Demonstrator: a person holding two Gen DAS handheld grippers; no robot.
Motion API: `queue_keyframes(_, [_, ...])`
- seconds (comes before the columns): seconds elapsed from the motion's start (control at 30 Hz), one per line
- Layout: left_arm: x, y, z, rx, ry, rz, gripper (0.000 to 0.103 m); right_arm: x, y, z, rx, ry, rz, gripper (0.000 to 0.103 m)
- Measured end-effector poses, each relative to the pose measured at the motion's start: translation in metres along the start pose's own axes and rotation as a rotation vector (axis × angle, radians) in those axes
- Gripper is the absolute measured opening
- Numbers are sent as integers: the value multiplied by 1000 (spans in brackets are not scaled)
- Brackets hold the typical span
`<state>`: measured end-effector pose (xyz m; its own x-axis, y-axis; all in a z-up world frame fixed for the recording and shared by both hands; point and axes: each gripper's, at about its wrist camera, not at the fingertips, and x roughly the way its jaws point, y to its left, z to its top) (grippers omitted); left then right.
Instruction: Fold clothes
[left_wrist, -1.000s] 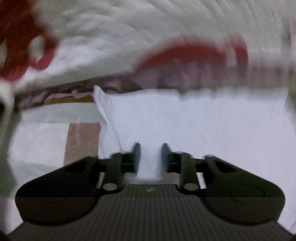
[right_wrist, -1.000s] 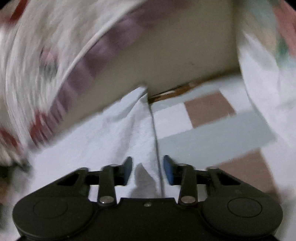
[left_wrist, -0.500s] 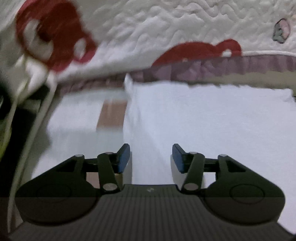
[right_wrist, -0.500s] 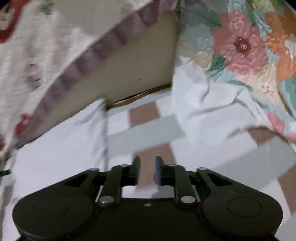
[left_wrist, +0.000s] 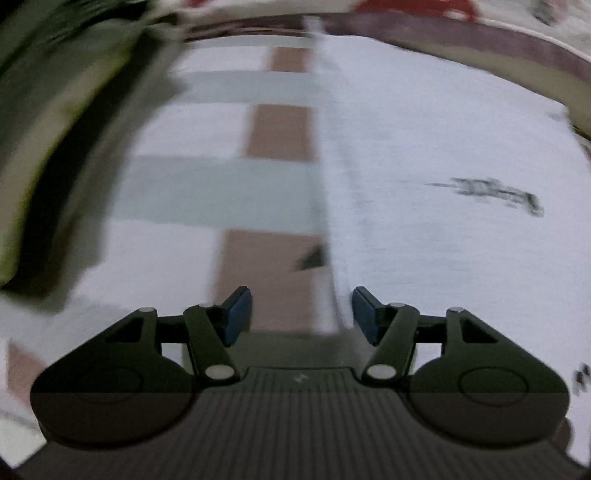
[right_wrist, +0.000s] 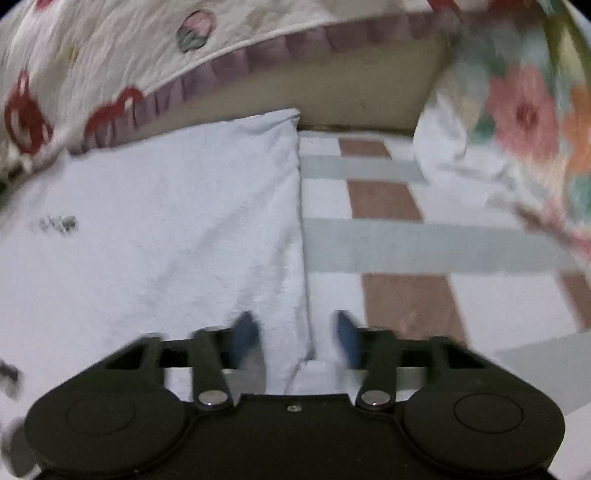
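Left gripper, fingers spread wide, over white garment's edge on checked sheet.

I count one folded white cotton garment, one checked brown, grey and white sheet, and two quilts, one red-patterned, one floral.

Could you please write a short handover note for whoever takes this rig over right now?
Left gripper: open, holding nothing, straddling the left edge of the white garment.
Right gripper: open, holding nothing, straddling the garment's right edge.
The garment lies flat on the checked sheet, edges straight, with a small dark print facing up. A quilted cover hangs behind it, and a floral quilt lies to the right.
Done: garment laid out flat; it looks already folded to a rectangle.
Left: probably grip both edges and make the next fold.
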<state>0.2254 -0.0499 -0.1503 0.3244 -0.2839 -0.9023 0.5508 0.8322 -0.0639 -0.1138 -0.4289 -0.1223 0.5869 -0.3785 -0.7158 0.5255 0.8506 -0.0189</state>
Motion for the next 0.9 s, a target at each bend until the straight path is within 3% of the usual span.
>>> queue_keyframes(0.03, [-3, 7, -3, -17, -8, 24, 60, 0, 0, 0, -23, 6, -66, 2])
queue_keyframes(0.13, [-19, 25, -13, -39, -29, 120, 60, -1, -13, -1, -15, 8, -215, 0])
queue_keyframes(0.2, [-35, 39, -18, -44, -41, 120, 60, -12, -24, 3, 77, 12, -218, 0])
queue_keyframes(0.27, [-49, 53, -21, -27, -17, 101, 60, -34, -21, 9, 99, -26, -204, 10])
queue_keyframes(0.33, [-63, 67, -24, -10, 9, 83, 63, -54, -12, 16, 117, -65, -88, 17])
queue_keyframes(0.37, [-69, 75, -27, -12, 30, 52, 64, -63, -4, 20, 116, -83, -10, 31])
queue_keyframes(0.43, [-81, 93, -33, -39, 81, -14, 65, -78, 21, 27, 81, -124, 152, 43])
queue_keyframes(0.53, [-95, 121, -43, -134, 103, 8, 65, -91, 69, 35, 9, -146, 364, 45])
queue_keyframes(0.63, [-88, 122, -48, -123, 143, -41, 65, -95, 125, 39, -70, -121, 510, 48])
queue_keyframes(0.8, [-76, 124, -56, -101, 210, -127, 66, -106, 225, 28, -330, -37, 718, 50])
queue_keyframes(0.9, [-56, 118, -63, -92, 245, -162, 66, -107, 281, 9, -503, 26, 792, 51])
